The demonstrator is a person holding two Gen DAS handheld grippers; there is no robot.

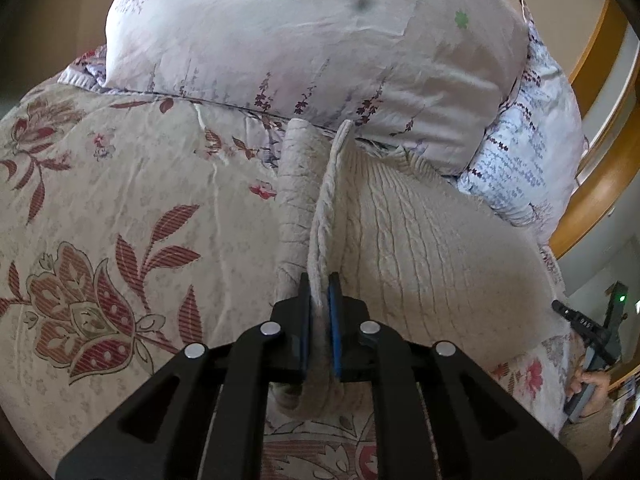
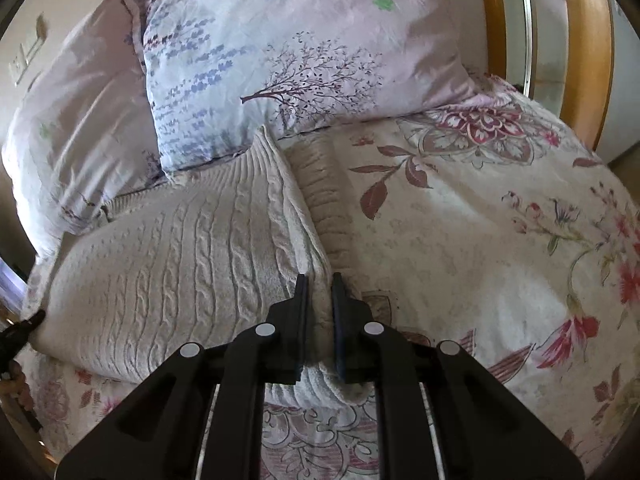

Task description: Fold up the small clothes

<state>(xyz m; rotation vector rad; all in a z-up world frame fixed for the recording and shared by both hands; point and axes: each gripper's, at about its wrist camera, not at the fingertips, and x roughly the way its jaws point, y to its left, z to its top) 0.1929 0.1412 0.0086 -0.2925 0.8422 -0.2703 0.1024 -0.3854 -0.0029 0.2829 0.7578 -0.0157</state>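
Two grippers each pinch one side edge of a cream cable-knit sweater (image 1: 420,240) that lies spread on a floral bedspread (image 1: 120,200). Seen from the left wrist, the left gripper (image 1: 319,300) has its blue-padded fingers (image 1: 333,320) drawn close on a raised ridge of knit along the sweater's left side, with a ribbed sleeve (image 1: 294,184) lying flat just beside that ridge on the bedspread. Seen from the right wrist, the right gripper (image 2: 320,300) has its fingers narrowed on a fold of fabric at the sweater's right side, next to another ribbed sleeve (image 2: 324,192). The sweater's far end touches two pillows: a pale lilac pillow (image 1: 300,40) with sprig prints and a blue-and-lilac pillow (image 2: 260,60) printed with a tree. At the right margin of the left view the other gripper's handle shows in a hand (image 1: 592,384), beside a wooden bed frame (image 1: 600,184).
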